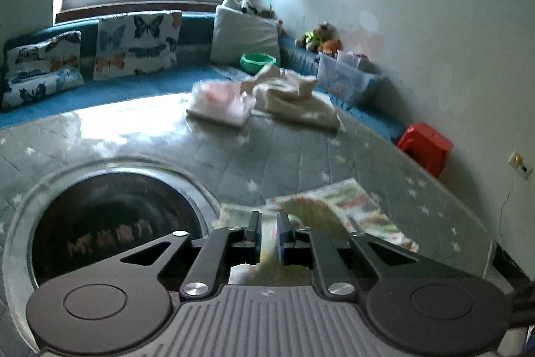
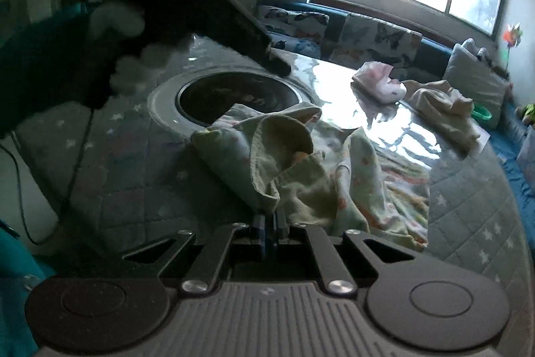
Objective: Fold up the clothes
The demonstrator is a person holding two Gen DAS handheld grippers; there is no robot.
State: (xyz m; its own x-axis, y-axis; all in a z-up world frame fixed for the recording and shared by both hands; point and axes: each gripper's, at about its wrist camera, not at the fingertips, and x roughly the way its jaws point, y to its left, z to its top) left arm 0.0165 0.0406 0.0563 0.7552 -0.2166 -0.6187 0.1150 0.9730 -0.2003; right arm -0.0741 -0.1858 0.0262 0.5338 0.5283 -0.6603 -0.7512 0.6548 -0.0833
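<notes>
Near the round inset of the quilt-covered surface (image 2: 468, 206), lay crumpled the printed garment (image 2: 334, 183), mid-fold. Right tongs (image 2: 269, 223) pressed together, pinching its hem; left tongs (image 1: 269, 233) slightly spread around cloth, pinching nothing. Next, probably needed laying flat. Beyond, green bowl (image 1: 258, 61) and clear bin (image 1: 347, 79), contents unclear.

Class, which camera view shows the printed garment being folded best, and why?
The right wrist view: the printed garment lies nearly whole across the table, crumpled, one edge pinched in the right tool. The left wrist view shows only a blurred part of it behind the left tool.
</notes>
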